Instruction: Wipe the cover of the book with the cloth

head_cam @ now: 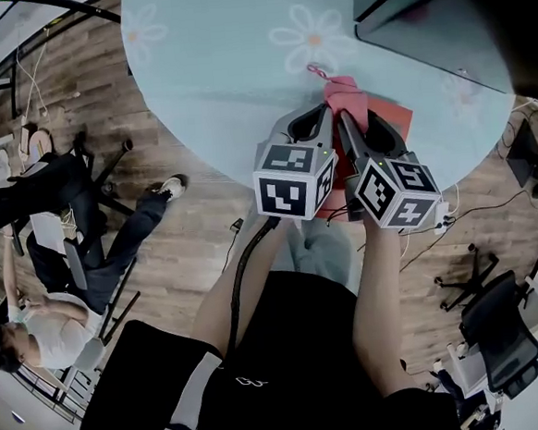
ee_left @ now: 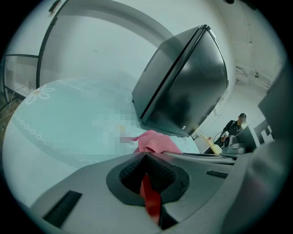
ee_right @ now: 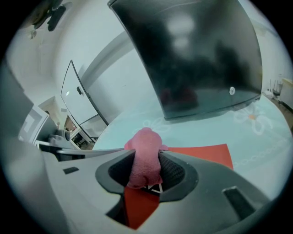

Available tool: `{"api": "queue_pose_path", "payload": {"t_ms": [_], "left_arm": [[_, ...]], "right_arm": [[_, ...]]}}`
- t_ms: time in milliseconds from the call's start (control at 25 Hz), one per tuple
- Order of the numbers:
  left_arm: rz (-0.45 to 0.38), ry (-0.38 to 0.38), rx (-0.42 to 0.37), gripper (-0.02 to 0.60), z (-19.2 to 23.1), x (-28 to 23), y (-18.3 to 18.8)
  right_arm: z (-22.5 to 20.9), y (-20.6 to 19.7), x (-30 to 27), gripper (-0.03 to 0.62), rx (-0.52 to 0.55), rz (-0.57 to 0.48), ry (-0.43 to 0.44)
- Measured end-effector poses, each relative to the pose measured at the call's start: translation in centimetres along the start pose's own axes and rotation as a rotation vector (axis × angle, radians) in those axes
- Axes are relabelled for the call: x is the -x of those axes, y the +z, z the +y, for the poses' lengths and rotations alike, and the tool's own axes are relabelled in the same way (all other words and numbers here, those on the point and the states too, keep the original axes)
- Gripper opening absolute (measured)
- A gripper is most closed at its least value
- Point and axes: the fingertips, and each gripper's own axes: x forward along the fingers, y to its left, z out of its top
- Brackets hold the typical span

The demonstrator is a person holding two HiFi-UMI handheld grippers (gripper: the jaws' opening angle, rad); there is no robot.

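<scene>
A red book (head_cam: 393,118) lies near the front edge of the pale blue table (head_cam: 220,65). A pink cloth (head_cam: 344,95) rests bunched on its far left part. In the right gripper view, my right gripper (ee_right: 145,170) is shut on the pink cloth (ee_right: 143,157), just above the red book (ee_right: 201,153). In the left gripper view, my left gripper (ee_left: 147,170) is shut on a thin red edge of the book (ee_left: 149,196), and the cloth (ee_left: 155,141) is just ahead of it. Seen from the head view, the left gripper (head_cam: 323,114) and right gripper (head_cam: 343,120) stand close together.
A large dark slanted screen (head_cam: 439,20) stands at the table's back right, close behind the book (ee_right: 192,50). A person (head_cam: 35,311) sits to the left, with office chairs (head_cam: 500,326) and cables on the wooden floor. Another person (ee_left: 233,127) is far off.
</scene>
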Motion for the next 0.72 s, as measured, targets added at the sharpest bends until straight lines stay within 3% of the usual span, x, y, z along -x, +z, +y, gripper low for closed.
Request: {"api": "queue_pose_path", "payload": {"t_ms": [720], "left_arm": [[0.047, 0.056, -0.036, 0.012, -3.3, -2.1, -1.5]], "right_arm": [[-3.6, 0.1, 2.0, 0.158, -0.004, -0.006, 0.044]]}}
